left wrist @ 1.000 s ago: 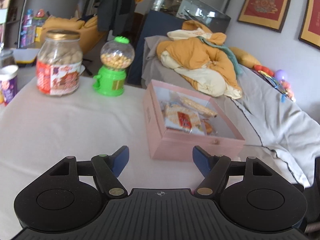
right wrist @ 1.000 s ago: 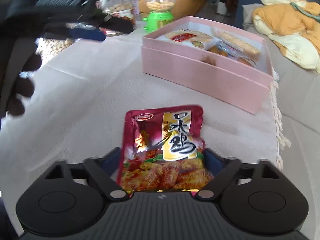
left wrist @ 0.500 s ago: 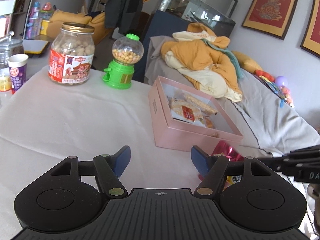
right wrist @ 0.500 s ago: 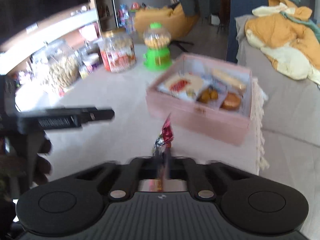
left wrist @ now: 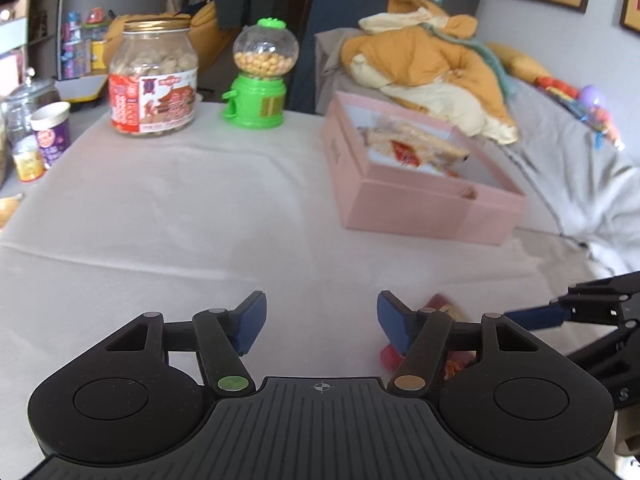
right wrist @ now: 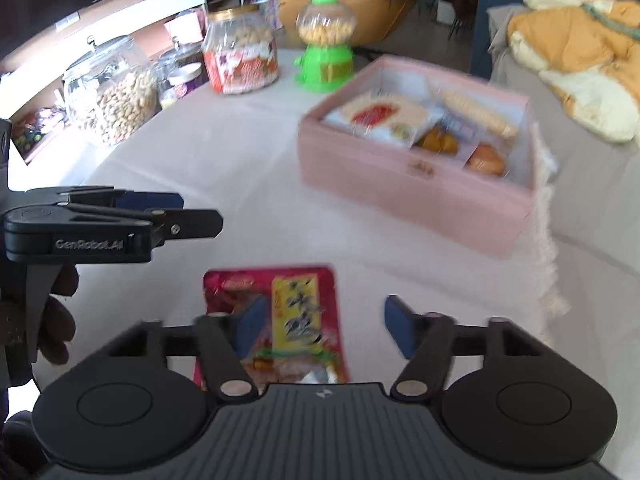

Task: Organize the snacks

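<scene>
Right tongs (right wrist: 320,326): jaws have just been opening and now stand apart, pads off the red snack packet (right wrist: 276,312). A second ago the packet sat between these jaws; half a second ago they were pinched shut on it, packet standing on edge. Now it lies flat on the white cloth of the counter (right wrist: 224,152), face up, on the near side of the pink box (right wrist: 412,196) and well apart from it. The left pad overlaps the packet's left half in the view; touching or above it, cannot tell. The frame is smeared.

Left tongs (left wrist: 320,322): open, jaws have just been closing somewhat, nothing between them, only bare cloth. In the left wrist view the packet (left wrist: 440,308) peeks out behind the right finger, just beside it, still on the near side of the pink box (left wrist: 432,208). Over the last second this view has come lower, with the packet newly in sight.

Pink box holds wrapped biscuits and small pastries; there is room left at its near end.

Reading: the pickup did not carry. Packet is released short of the box, so this snack is not yet stowed. Looks like a re-grip, possibly a handover to the left side. A flat, slippery foil pouch likely needs an edge pinch.
</scene>
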Demonstrator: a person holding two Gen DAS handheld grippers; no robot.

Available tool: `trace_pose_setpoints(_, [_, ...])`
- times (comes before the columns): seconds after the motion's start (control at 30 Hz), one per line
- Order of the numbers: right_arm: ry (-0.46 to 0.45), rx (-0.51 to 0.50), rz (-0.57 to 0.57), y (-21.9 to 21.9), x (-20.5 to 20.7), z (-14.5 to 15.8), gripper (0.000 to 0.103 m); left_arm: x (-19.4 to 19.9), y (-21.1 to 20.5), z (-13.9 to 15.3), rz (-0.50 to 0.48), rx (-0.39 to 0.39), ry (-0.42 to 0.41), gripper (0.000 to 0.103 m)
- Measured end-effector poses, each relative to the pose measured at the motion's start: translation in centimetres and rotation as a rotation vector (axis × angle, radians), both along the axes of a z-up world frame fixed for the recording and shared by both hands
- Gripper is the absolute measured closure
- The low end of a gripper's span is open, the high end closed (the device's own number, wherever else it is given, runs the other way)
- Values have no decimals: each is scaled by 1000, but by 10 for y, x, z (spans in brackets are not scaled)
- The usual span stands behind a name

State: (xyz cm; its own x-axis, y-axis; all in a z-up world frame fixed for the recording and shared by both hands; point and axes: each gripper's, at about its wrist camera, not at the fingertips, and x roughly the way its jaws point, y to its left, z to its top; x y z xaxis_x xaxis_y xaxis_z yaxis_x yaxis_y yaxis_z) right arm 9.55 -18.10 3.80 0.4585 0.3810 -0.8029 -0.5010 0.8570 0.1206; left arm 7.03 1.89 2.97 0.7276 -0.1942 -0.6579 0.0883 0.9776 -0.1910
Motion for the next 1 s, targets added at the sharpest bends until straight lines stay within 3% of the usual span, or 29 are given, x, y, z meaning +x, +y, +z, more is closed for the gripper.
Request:
trace_pose_setpoints(0.1, [65,55,31,9,-2,-15,27,-3,0,0,22,54,0,36])
trace_pose_setpoints(0.17, [26,40,48,19,-9,-19,12,-4,-1,1,28,67,0,36])
trace_pose_setpoints(0.23, [-13,16,60,28,-15,-25,4,-5,-3,2,27,74,-1,36])
trace_pose_setpoints(0.4, [-115,-51,28,44,-28,-33,0,-5,-8,6,24,83,-8,37])
trace_pose_setpoints(0.5, [-113,-48,30,44,-25,-32,0,-5,-7,8,24,86,-12,37])
trace_pose_setpoints(0.53, [-107,-50,34,42,-23,-30,4,-6,-6,9,25,87,-14,38])
trace_pose_setpoints(0.67, [-84,-27,21,22,-19,-15,38,-8,-1,11,35,68,-20,38])
trace_pose_setpoints(0.87, [-91,-16,-64,-7,-17,3,46,-8,-2,11,20,43,-25,40])
trace_pose_setpoints(1.0, [-186,49,-121,-26,-11,49,47,-9,0,18,17,-1,-44,40])
